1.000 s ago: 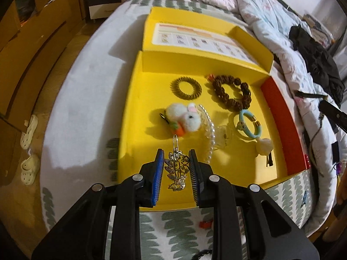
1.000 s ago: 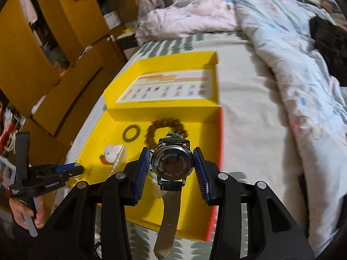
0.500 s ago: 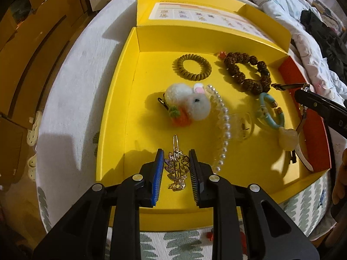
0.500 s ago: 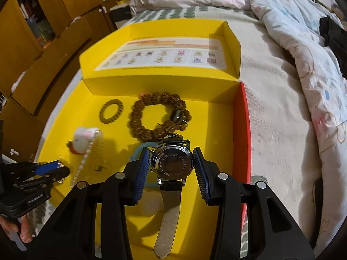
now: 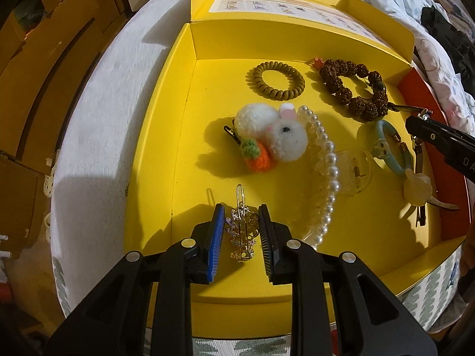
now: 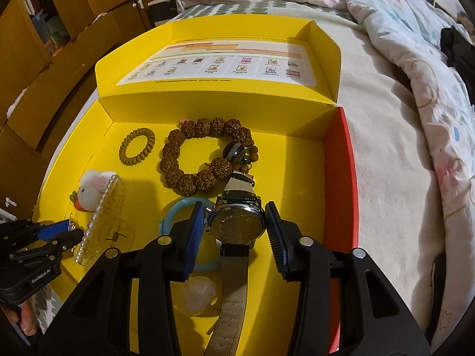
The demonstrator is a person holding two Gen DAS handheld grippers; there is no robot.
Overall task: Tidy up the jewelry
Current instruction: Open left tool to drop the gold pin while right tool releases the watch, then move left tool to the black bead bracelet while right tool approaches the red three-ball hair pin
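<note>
1. The left gripper [image 5: 240, 211] is clamped on a gold filigree hair clip [image 5: 241, 231]. The clip is pinched from both sides by the pads and its long pin is pointed forward, out past the fingertips.
2. The clip is held low over the near-left part of a yellow box [image 5: 178, 118], and its shadow is thrown on the box floor right next to it.
3. The right gripper [image 6: 234, 206] is closed on a watch [image 6: 237, 224]. The case is squeezed between the pads with the metal back turned up, and the brown strap is left hanging back towards the camera.
4. The watch is held over the right half of the box, near the red side wall [image 6: 338, 178]. One strap end is touching, or very nearly touching, a brown bead bracelet [image 6: 207, 154].
5. A blue bangle [image 6: 172, 216] and a pale charm [image 6: 197, 295] are partly covered by the right gripper.
6. Further out, a pearl-edged clear clip [image 5: 328, 172] is seen mid-box with a fluffy white bunny pin [image 5: 279, 136] leaned against it. An olive coil hair tie [image 5: 279, 80] is parked near the back wall, beside the bead bracelet.
7. The box lid [image 6: 222, 65] is folded open behind, with a printed sheet inside it. The whole box is set on a bed [image 6: 386, 148].
</note>
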